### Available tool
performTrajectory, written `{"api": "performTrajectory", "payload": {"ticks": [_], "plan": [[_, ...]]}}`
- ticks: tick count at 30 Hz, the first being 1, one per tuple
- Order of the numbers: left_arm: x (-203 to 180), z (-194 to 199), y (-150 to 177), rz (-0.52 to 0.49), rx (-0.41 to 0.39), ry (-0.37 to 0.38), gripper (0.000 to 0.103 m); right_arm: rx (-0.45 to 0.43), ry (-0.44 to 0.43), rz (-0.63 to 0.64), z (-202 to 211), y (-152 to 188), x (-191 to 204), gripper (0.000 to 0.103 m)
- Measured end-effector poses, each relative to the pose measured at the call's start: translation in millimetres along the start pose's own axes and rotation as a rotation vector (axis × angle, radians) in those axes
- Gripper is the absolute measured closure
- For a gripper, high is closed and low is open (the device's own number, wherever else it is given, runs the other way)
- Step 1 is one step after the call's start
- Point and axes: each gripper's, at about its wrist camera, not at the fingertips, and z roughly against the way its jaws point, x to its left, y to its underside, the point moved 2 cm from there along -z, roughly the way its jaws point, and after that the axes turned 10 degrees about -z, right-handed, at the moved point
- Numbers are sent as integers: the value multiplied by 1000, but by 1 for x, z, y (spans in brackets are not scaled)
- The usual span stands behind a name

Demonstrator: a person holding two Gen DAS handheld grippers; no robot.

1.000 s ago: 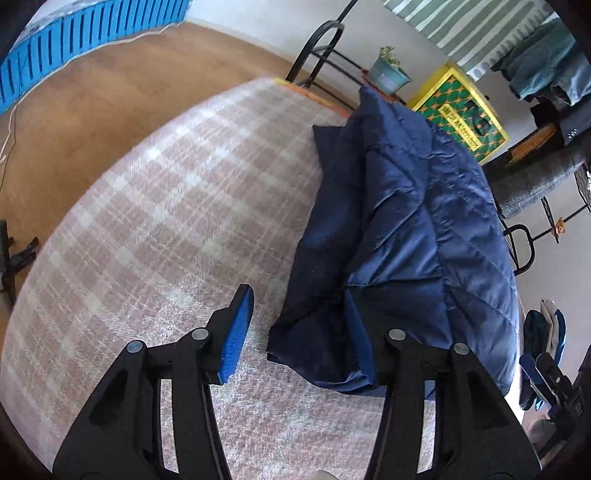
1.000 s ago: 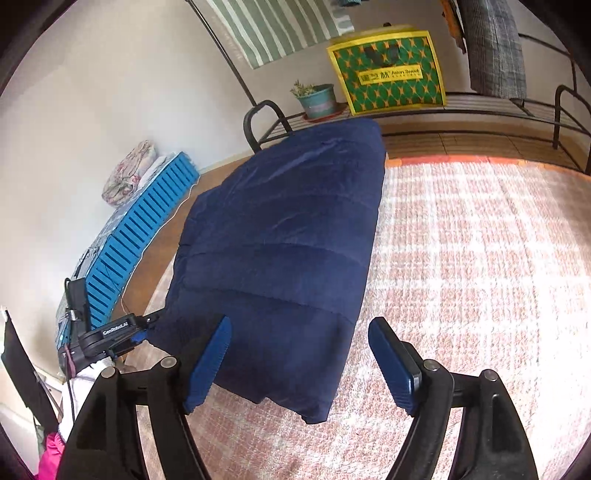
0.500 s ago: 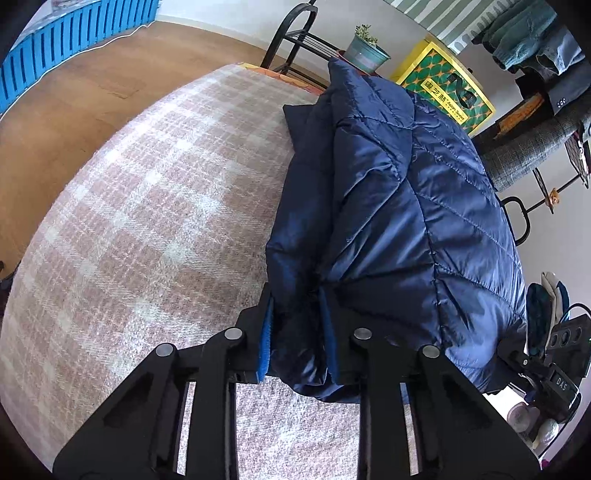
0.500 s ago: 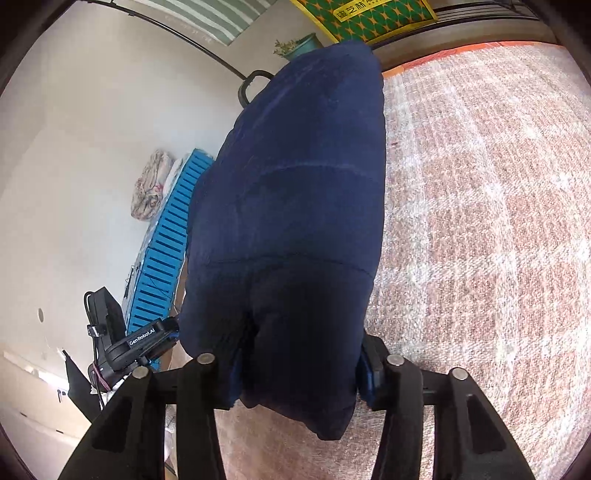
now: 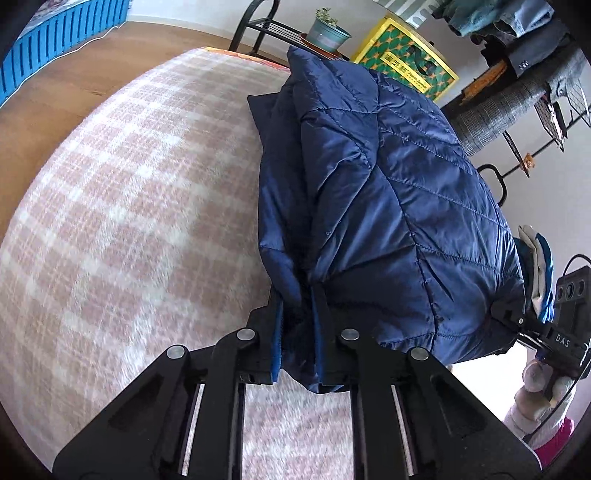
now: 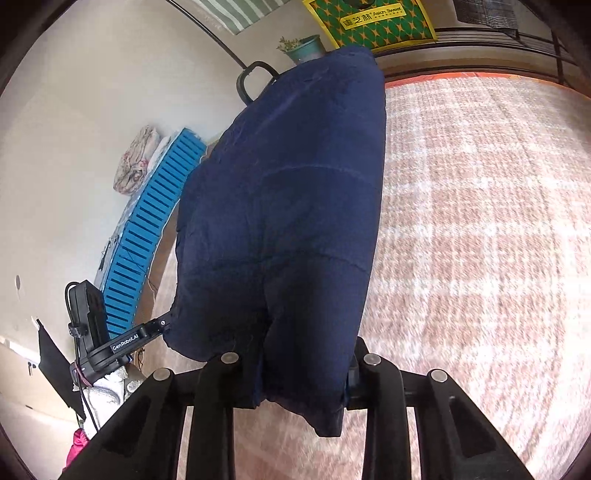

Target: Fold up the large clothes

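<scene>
We see a dark navy quilted puffer jacket (image 5: 388, 206), folded lengthwise, lying along a pink-and-white checked woven rug (image 5: 140, 206) that covers a wooden floor (image 5: 55, 96). Its near end is lifted off the rug, while the far end reaches towards a metal rack with a small potted plant (image 5: 327, 27) and a yellow-and-green patterned box (image 5: 406, 59).

The left gripper (image 5: 298, 332) grips one near corner of the jacket: its blue-padded jaws are closing, and a thick bunch of navy fabric is pinched between them, with a tail of cloth hanging just below the pads.

The right gripper (image 6: 295, 376) holds the other near corner. Its jaws are closing too, and a wider wad of the same jacket (image 6: 288, 206) fills the space between them, spilling out beneath the black fingers.

From the right wrist view we see the left gripper off to the left, at the jacket's edge (image 6: 110, 343). Beyond it, a blue slatted plastic panel (image 6: 155, 221) leans by the pale wall, with a bundle of floral cloth (image 6: 136, 162) at its top.
</scene>
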Motion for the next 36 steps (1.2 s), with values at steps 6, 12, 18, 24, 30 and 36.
{"api": "performTrajectory", "payload": {"ticks": [6, 12, 18, 24, 30, 36], "plan": [[-29, 20, 50, -67, 29, 50, 92, 22, 40, 12, 30, 40, -17, 75], [-53, 38, 96, -150, 50, 89, 92, 22, 85, 21, 58, 80, -28, 75], [-76, 53, 122, -260, 89, 115, 91, 8, 87, -22, 75, 102, -41, 75], [-97, 64, 127, -367, 132, 132, 91, -9, 106, -52, 70, 100, -49, 74], [-90, 72, 96, -310, 107, 193, 43, -62, 179, -3, 75, 98, -32, 53], [-46, 69, 54, -81, 99, 416, 28, -226, 141, -35, 113, 91, -32, 11]]}}
